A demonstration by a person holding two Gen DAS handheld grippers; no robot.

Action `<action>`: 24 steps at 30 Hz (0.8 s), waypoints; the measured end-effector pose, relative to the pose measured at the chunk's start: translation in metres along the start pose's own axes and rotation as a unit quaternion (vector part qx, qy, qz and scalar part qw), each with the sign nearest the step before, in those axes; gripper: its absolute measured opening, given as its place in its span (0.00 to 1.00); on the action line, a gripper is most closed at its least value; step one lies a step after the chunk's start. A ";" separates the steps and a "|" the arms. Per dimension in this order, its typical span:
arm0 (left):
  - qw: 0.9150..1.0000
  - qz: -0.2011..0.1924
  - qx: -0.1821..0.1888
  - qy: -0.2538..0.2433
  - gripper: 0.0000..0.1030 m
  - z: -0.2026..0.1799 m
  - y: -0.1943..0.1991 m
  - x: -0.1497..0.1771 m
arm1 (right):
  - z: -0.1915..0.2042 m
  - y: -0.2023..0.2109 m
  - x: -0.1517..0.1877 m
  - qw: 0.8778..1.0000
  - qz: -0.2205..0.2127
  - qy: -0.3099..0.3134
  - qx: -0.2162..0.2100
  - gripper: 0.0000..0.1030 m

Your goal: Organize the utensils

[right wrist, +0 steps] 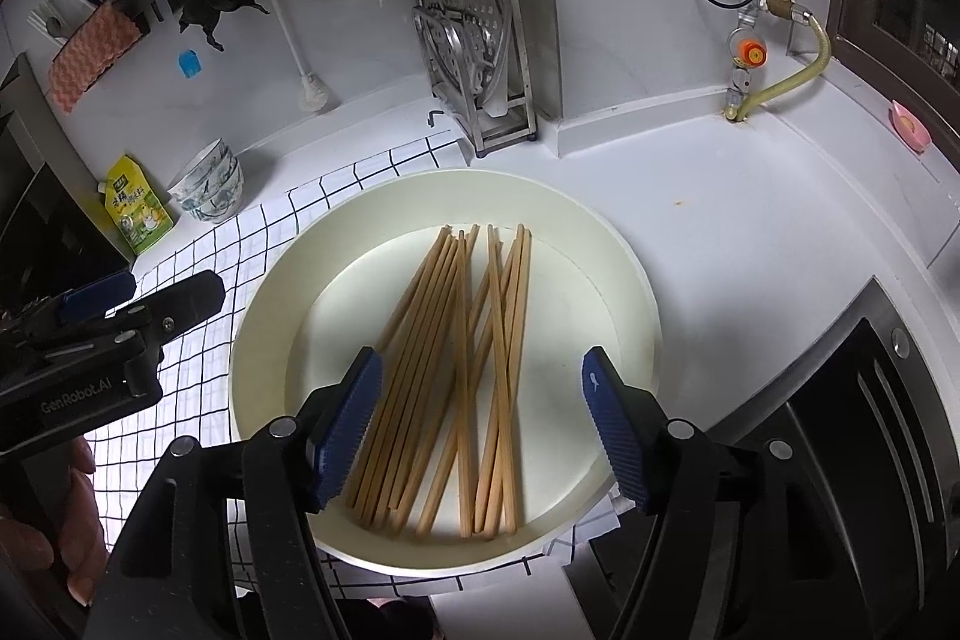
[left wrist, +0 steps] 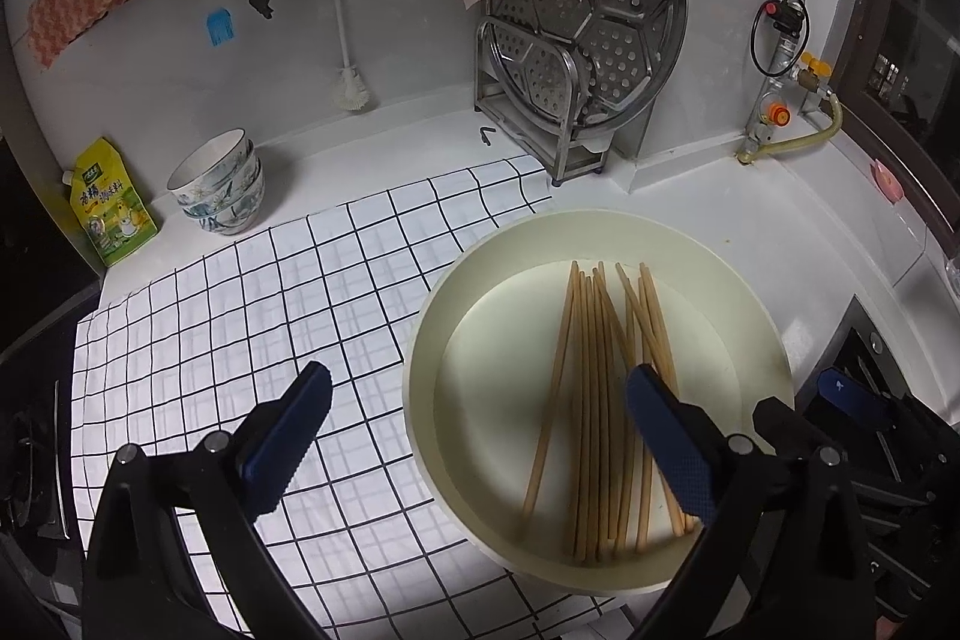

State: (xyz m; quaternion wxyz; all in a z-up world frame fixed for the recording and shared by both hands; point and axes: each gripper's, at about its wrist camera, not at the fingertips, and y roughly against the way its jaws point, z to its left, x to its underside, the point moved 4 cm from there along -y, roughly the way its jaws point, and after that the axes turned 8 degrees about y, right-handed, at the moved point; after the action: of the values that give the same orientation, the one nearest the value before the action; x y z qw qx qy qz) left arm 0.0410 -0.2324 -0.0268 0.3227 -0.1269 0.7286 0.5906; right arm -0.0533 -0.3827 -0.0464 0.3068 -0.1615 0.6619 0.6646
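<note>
Item: chopsticks [right wrist: 456,376], a loose bundle of a dozen or so pale wooden sticks, lying flat inside a cream round tray [right wrist: 624,280] at centre frame in the right wrist view and at lower right in the left wrist view. Most run roughly parallel; several cross each other near the middle. The tray sits partly on a black-and-white checked cloth [left wrist: 240,328] on the white counter [right wrist: 750,196].

Handling, judged: light, stiff, thin, smooth-sided. Likely to roll or fan out if pinched singly. Best taken across the mid-length, where the sticks lie closest together, so the bundle stays balanced; the crossed ones probably want squaring up first. The raised tray rim limits a low sideways approach.

Left hand-held gripper [left wrist: 480,436]: spread wide, holding nothing; one finger over the cloth, the other over the tray's lower part.

Right hand-held gripper [right wrist: 480,418]: spread wide, empty, straddling the near ends of the sticks above the tray; contact cannot be told.

Other stock: stacked patterned bowls [left wrist: 219,187] at mid left; yellow-green seasoning pouch [left wrist: 111,202] beside them; perforated steamer plate [left wrist: 591,4] upright in a metal rack [left wrist: 540,130] at upper centre; gas pipe with valve [right wrist: 750,16] at upper right.
</note>
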 end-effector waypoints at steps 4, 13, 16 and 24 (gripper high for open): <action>1.000 -0.004 -0.002 0.000 0.94 0.002 0.004 0.002 | 0.004 0.002 0.002 1.000 0.003 0.006 0.001 0.64; 1.000 0.002 -0.003 0.004 0.94 0.004 0.007 0.007 | 0.011 0.005 0.006 1.000 0.007 0.017 0.004 0.65; 1.000 0.002 -0.005 0.005 0.94 0.004 0.008 0.008 | 0.012 0.006 0.007 1.000 0.007 0.019 0.005 0.65; 1.000 -0.005 -0.008 -0.006 0.94 0.001 0.011 0.008 | 0.013 0.007 0.008 1.000 0.007 0.018 0.005 0.65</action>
State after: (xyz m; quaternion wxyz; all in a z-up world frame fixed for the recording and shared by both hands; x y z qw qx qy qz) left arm 0.0289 -0.2265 -0.0234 0.3294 -0.1293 0.7214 0.5953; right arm -0.0611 -0.3681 -0.0454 0.2907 -0.1677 0.6717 0.6604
